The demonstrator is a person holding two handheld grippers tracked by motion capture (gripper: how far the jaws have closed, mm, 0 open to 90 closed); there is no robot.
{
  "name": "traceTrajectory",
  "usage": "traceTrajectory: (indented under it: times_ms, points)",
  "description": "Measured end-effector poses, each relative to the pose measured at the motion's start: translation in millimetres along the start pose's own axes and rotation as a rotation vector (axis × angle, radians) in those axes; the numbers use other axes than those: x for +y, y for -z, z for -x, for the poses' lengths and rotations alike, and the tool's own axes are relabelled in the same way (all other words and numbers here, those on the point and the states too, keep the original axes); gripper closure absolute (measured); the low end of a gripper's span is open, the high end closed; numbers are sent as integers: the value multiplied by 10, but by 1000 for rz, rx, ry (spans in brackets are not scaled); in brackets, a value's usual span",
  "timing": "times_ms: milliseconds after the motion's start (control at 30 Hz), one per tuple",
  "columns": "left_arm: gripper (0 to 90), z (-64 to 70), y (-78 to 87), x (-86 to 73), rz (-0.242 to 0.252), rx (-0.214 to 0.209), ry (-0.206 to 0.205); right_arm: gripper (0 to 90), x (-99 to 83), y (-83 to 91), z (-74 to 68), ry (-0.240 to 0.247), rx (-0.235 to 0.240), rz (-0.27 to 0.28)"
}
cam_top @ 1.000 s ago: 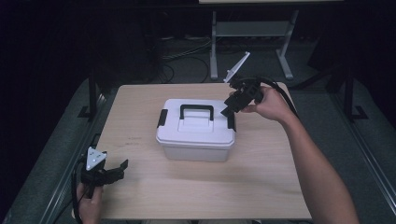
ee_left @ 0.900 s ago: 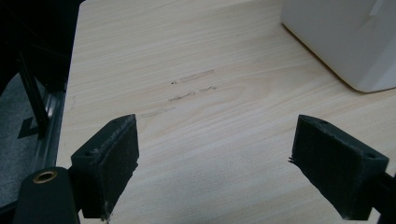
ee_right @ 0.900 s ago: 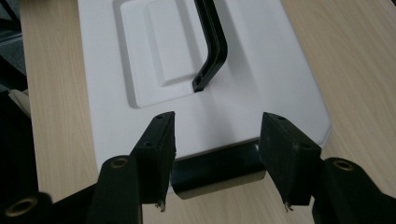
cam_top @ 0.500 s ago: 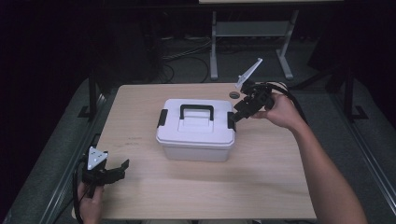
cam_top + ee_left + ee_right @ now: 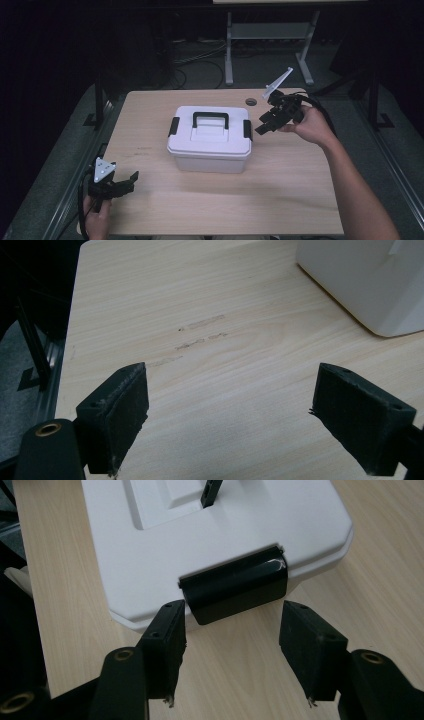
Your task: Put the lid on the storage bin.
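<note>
A white plastic box (image 5: 210,142) with a black carry handle (image 5: 210,118) and a black latch on each end stands in the middle of the wooden table (image 5: 300,200). My right gripper (image 5: 263,127) is open just off the box's right end. In the right gripper view its jaws sit either side of the right latch (image 5: 235,585) without touching it, and the right gripper (image 5: 232,652) holds nothing. My left gripper (image 5: 131,181) hovers open near the table's front left corner. The left gripper (image 5: 230,415) looks over bare wood, with the box corner (image 5: 370,285) at upper right.
A round cable hole (image 5: 251,102) lies in the table behind the box on the right. A metal stand (image 5: 265,35) rises on the dark floor beyond the far edge. Dark rails run along both sides of the table.
My right gripper has drawn back to the right, from over the box's right end to just beside its right latch. The left gripper has barely moved.
</note>
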State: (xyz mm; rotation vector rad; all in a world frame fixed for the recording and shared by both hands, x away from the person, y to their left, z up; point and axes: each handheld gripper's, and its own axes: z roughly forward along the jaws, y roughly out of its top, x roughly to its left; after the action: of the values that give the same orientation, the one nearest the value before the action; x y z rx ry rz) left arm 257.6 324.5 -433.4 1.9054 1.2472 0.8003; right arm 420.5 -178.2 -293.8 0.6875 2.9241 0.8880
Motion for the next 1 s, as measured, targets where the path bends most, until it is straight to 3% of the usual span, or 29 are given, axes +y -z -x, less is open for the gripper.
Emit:
traceTrajectory:
  times_ms: [1000]
  points:
    - [142,22,4,4,-2,0,-5,422,-403,51,-19,-61,-13,16]
